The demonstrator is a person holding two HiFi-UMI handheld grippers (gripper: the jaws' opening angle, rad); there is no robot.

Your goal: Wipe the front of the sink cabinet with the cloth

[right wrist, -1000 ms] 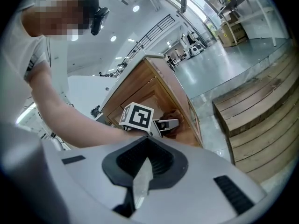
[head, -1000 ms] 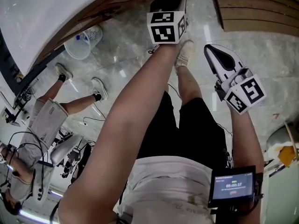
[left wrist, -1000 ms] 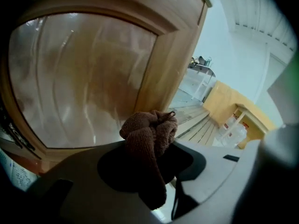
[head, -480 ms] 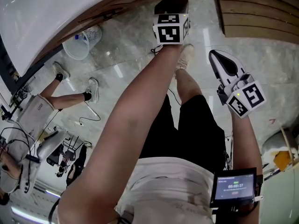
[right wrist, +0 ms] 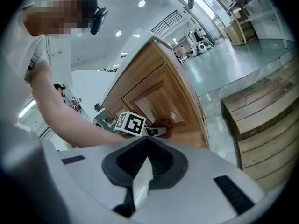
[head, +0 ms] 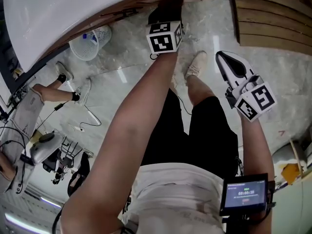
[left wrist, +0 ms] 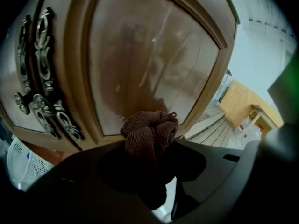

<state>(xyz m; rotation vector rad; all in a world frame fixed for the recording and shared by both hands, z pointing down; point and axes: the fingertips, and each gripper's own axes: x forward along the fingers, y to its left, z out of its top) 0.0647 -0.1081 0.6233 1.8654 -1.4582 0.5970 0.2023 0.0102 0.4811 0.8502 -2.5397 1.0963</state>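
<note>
The left tool (head: pixel 165 9) holds the cloth (left wrist: pixel 150 132) at the smooth door panel (left wrist: pixel 149 64), which is bare all round it. Curly metal handles (left wrist: pixel 44 92) stick out beside it. On the floor (head: pixel 141 48), a white basket (head: pixel 88 44) stands on one side and wooden steps (head: pixel 273 21) on the other. The right tool (head: pixel 233 67) hangs in open air.

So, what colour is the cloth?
The cloth is brown, clearest in left gripper view.

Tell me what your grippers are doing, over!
Left gripper shut on brown cloth, up at cabinet door panel. Right gripper shut, empty, away from the cabinet. No obstruction seen.
</note>
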